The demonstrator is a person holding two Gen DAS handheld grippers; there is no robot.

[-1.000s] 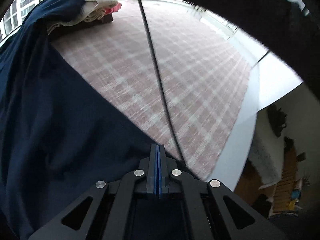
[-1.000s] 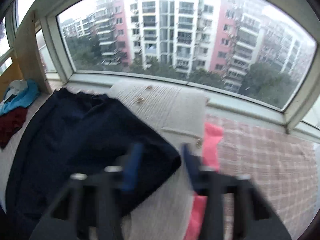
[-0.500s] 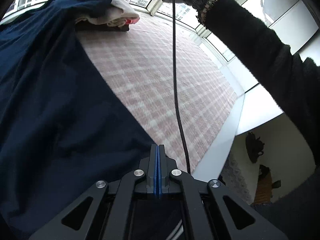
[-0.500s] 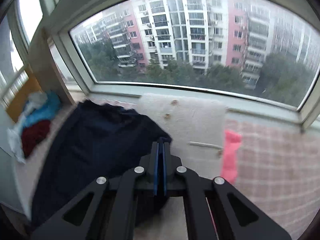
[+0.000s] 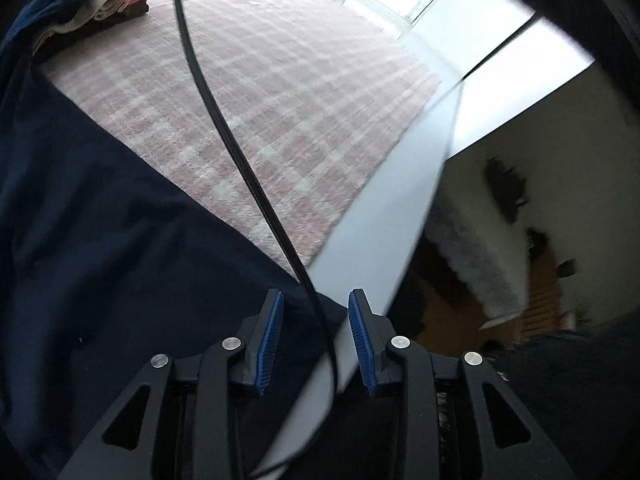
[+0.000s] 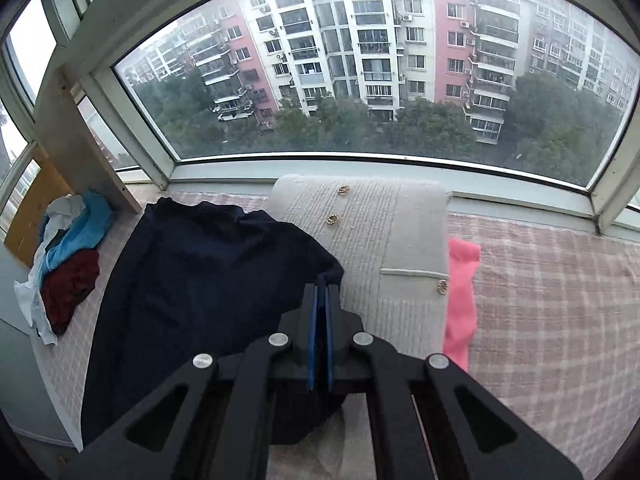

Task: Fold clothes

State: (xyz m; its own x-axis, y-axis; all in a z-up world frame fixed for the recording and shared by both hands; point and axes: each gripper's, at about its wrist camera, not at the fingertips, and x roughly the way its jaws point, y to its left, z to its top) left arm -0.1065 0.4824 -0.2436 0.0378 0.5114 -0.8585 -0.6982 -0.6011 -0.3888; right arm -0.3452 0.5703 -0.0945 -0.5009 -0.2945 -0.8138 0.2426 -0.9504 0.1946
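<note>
Left tongs [image 5: 316, 328] opening, blue pads [image 5: 271, 340] now apart, a corner of the navy garment [image 5: 100, 240] lying between and below them but not pressed by either pad; a black cable [image 5: 224, 132] crossing the same gap and running up out of view. Half a second ago clamped shut over that corner, now released. Navy cloth spread to the left of those tongs over the pink checked mat [image 5: 288, 92], its edge running diagonally away toward the folded stack [image 5: 108, 4] of cream and pink at the far top left. Sleeve seen earlier at top right of the left view gone now. White ledge [image 5: 384, 224] just right of the tongs, a dim room beyond it, blurred. Right tongs [image 6: 320, 296] closed on the navy garment [image 6: 192, 276], pinching its near right corner, the pads together with dark cloth between them. A second ago those fingers stood apart and blurred; pinched since half a second ago. Rest of the garment draped left and away from the right tongs, partly overlapping the cream knit [image 6: 380, 240] with gold buttons. Pink piece [image 6: 460, 296] sticking out along the knit's right edge. Farther left, a heap [image 6: 68, 264] of blue, white and dark red clothes. Beyond all, the window [image 6: 360, 64] with apartment blocks and trees.
</note>
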